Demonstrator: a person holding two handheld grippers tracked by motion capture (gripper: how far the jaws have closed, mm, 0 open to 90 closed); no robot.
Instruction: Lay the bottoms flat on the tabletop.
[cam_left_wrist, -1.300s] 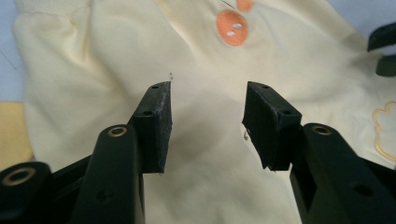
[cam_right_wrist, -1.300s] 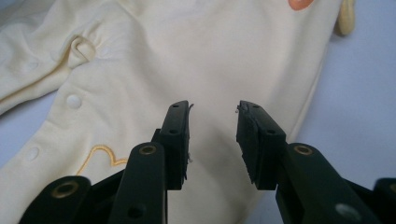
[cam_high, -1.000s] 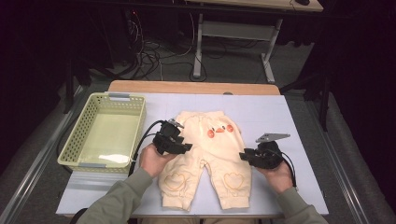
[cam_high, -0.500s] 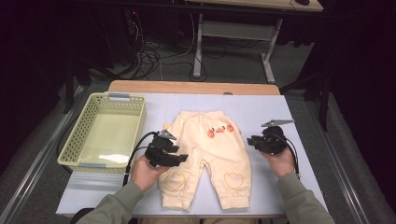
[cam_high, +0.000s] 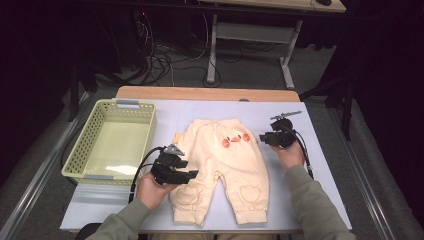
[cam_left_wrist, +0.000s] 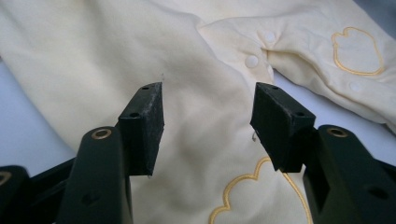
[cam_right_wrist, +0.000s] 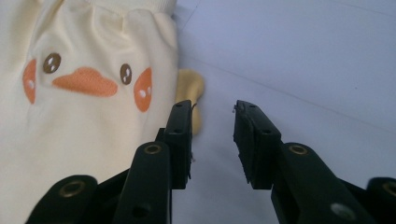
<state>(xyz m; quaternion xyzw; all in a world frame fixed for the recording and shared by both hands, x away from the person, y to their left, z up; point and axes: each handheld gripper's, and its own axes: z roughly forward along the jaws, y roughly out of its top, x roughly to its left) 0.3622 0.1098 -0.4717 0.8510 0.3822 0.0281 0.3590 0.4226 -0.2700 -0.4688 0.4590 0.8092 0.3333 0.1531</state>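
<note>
Trousers (cam_high: 220, 167) lie flat on the worktop (cam_high: 320, 200) for folding; left hand-held gripper (cam_high: 187, 175) and right hand-held gripper (cam_high: 264, 138), jaws spread after just opening, hold nothing.

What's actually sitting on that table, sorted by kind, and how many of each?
Baby trousers, pale yellow with a duck face: 1
Basket, light green plastic: 1
Hand-held grippers, black: 2, the left gripper and the right gripper
Total: 4
</note>
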